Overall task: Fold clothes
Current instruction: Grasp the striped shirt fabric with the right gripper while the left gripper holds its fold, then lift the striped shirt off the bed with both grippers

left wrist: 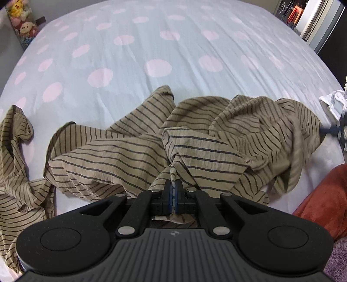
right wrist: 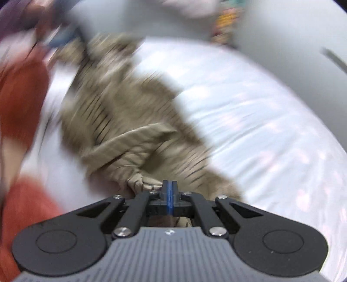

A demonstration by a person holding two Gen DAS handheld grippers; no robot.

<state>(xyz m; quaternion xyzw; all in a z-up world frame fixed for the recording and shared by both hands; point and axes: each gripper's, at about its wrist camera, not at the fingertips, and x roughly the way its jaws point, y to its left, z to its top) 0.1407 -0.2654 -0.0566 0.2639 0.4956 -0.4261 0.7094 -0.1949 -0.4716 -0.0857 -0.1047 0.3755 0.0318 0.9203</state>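
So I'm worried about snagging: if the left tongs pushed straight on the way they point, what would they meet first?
Probably the striped shirt itself: the left tongs are shut on a fold of it, and more of it lies bunched just ahead on the bed sheet.

place: likely home bedroom | cues: polka-dot bedsheet (left wrist: 173, 54), plush toys (left wrist: 21, 19)

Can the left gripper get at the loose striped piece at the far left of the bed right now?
Probably not: the left gripper is shut on a fold of the striped garment, so it would have to let go first. The bedsheet between looks unobstructed.
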